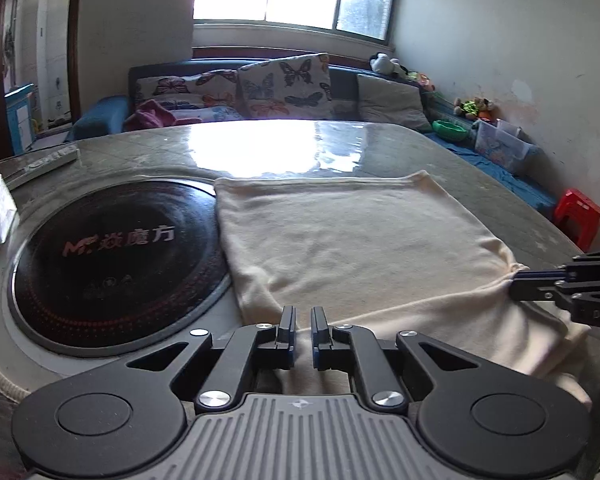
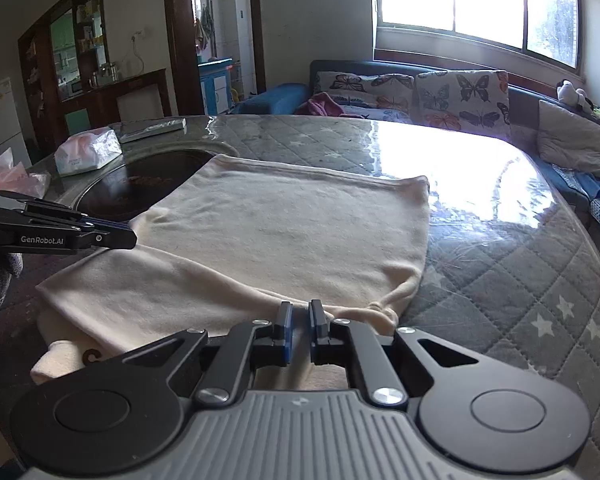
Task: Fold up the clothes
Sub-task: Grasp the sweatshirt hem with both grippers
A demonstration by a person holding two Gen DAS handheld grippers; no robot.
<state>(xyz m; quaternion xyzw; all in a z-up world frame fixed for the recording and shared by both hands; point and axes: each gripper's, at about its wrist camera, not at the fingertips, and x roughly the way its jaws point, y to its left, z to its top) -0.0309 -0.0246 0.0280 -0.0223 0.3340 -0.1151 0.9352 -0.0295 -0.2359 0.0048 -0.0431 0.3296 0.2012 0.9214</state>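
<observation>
Left wrist view: we've got the burner [image 1: 116, 268] far left, cream garment [image 1: 352, 248] flat on the table [image 1: 440, 148] beside it.
Left gripper [image 1: 303, 320]: nearly together, pinching the cloth's near edge.
Right gripper [image 2: 300, 314]: clamped on the bunched corner.
Progress: we reckon one fold's made (lower layer shows), more left.
Containers: clear bin [image 1: 500, 144] far right, contents unclear.

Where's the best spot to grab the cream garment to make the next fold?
Probably the two near corners of the folded edge, from the near side. The left gripper and right gripper are each shut on the cream garment there, bunching it, while the far hem lies flat on the table.
</observation>
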